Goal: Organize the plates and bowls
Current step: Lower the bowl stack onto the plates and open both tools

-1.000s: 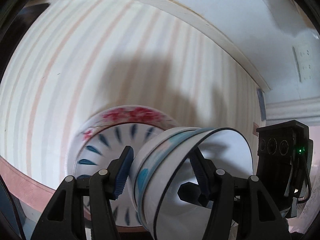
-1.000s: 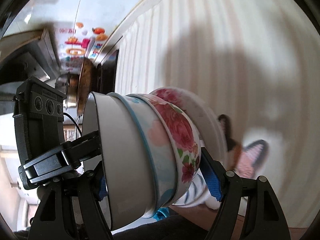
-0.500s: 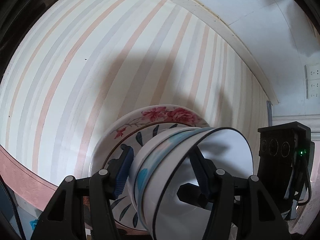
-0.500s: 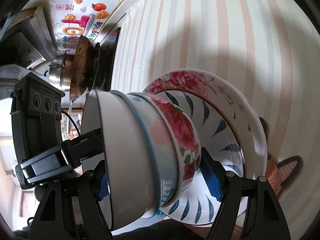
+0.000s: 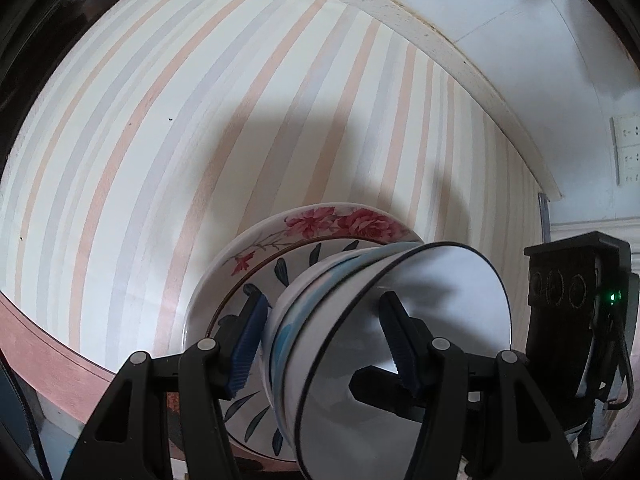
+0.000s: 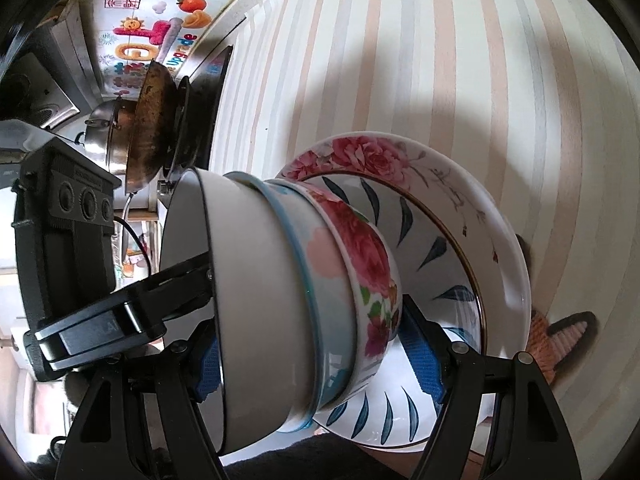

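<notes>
Three nested bowls [image 6: 280, 300], a white one inside a blue one inside a rose-patterned one, hang between both grippers. My left gripper [image 5: 324, 344] is shut on the wall of the bowl stack [image 5: 360, 320], with one finger inside the white bowl and the blue pad outside. My right gripper [image 6: 316, 368] is shut on the opposite side of the stack. Just beneath are two stacked plates on the striped tabletop: a blue-leaf plate [image 6: 424, 240] on a larger rose plate [image 6: 460, 184]. I cannot tell whether the lowest bowl touches the blue-leaf plate [image 5: 296, 268].
The striped table [image 5: 200, 120] ends in a pink front edge [image 5: 40, 352] and a white back rim. A woven butterfly-shaped mat [image 6: 560, 340] lies beside the plates. A wok [image 6: 152, 120] and a steel pot [image 6: 108, 140] stand on a stove beyond.
Both grippers carried the bowl stack across and slightly down until it hung over the plates. The plates now show larger and closer. Both grips are unchanged.
</notes>
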Demonstrator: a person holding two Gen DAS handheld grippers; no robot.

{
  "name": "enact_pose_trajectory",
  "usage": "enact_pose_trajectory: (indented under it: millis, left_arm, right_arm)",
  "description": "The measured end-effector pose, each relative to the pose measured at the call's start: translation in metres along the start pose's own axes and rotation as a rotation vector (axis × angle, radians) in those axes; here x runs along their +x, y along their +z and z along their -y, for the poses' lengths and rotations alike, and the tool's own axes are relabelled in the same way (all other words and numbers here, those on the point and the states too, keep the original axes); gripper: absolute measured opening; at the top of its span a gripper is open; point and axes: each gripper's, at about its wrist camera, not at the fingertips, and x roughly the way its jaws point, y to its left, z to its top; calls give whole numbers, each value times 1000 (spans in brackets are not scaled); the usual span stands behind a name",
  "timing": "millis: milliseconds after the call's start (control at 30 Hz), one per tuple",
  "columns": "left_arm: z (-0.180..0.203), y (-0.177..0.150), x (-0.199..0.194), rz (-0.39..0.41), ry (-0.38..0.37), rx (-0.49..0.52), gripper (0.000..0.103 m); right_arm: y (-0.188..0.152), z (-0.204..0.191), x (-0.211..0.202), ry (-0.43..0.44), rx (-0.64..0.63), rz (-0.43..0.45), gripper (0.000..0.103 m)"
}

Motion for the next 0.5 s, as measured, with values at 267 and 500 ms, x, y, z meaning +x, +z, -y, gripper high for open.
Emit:
enact_pose_trajectory:
  millis: [267,500]
  left_arm:
    - [6,-4,-19,57,87,26,56]
    - [20,-25,-58,154,175,107,56]
  right_arm:
    - [-4,-7,-16,-63,-33,32,78]
    - [-22,-29,-62,-188,-85,131,82]
